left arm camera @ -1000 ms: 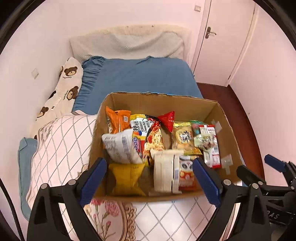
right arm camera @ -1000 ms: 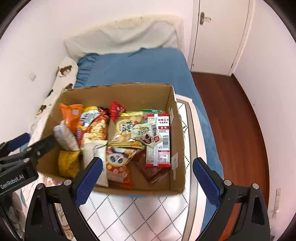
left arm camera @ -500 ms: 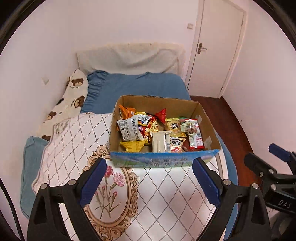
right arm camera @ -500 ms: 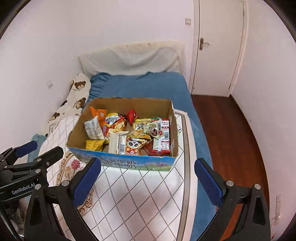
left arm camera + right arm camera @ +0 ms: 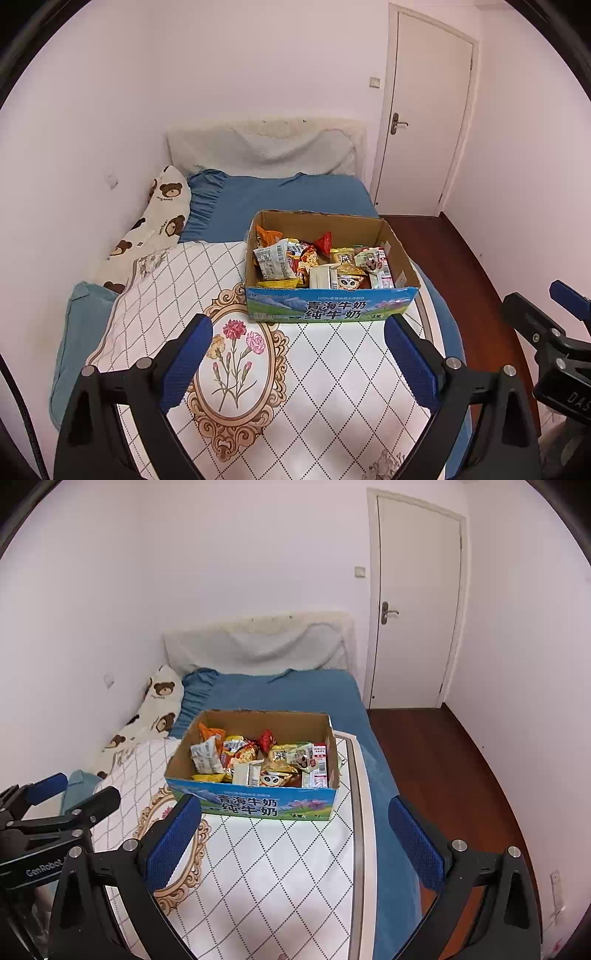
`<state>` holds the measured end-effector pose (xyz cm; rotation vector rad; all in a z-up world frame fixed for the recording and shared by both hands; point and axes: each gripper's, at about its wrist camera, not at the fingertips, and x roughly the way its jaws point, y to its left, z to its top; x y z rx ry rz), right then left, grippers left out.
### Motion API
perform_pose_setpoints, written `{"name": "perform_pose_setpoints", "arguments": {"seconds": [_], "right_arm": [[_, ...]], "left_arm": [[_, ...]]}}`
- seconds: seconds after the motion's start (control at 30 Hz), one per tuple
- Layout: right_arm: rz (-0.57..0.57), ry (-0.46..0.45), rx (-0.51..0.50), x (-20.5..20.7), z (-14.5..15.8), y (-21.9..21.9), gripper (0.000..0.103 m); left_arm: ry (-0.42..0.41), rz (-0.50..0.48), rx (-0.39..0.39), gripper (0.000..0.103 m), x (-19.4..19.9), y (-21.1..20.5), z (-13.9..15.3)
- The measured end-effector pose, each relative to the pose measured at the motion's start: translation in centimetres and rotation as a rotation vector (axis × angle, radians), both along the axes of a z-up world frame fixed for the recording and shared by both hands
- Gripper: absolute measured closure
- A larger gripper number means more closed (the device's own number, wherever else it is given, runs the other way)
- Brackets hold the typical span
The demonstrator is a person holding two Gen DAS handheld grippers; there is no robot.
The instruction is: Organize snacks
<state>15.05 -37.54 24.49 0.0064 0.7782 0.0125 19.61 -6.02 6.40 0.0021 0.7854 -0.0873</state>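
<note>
The open brown cardboard box with a blue printed front (image 5: 332, 308) is seen standing on the white diamond-patterned cloth (image 5: 332, 376) covering the bed, filled with light, crinkly foil snack packets (image 5: 321, 264). These are judged slippery and crushable, best pinched at a sealed edge. The left tool (image 5: 297, 360) and right tool (image 5: 295, 840) are both spread and empty.

Home bedroom: bed (image 5: 288, 192), pillow (image 5: 162, 206), door (image 5: 424, 110).
</note>
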Motion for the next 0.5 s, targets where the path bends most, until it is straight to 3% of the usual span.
{"name": "perform_pose_setpoints", "arguments": {"seconds": [0.43, 0.5], "right_arm": [[-0.004, -0.025, 0.001, -2.8, 1.4, -0.2, 0.000], [-0.005, -0.020, 0.005, -2.5, 1.0, -0.3, 0.000]], "left_arm": [[-0.017, -0.004, -0.017, 0.008, -1.3, 0.2, 0.2], [-0.007, 0.005, -0.015, 0.002, -1.0, 0.3, 0.0]]}}
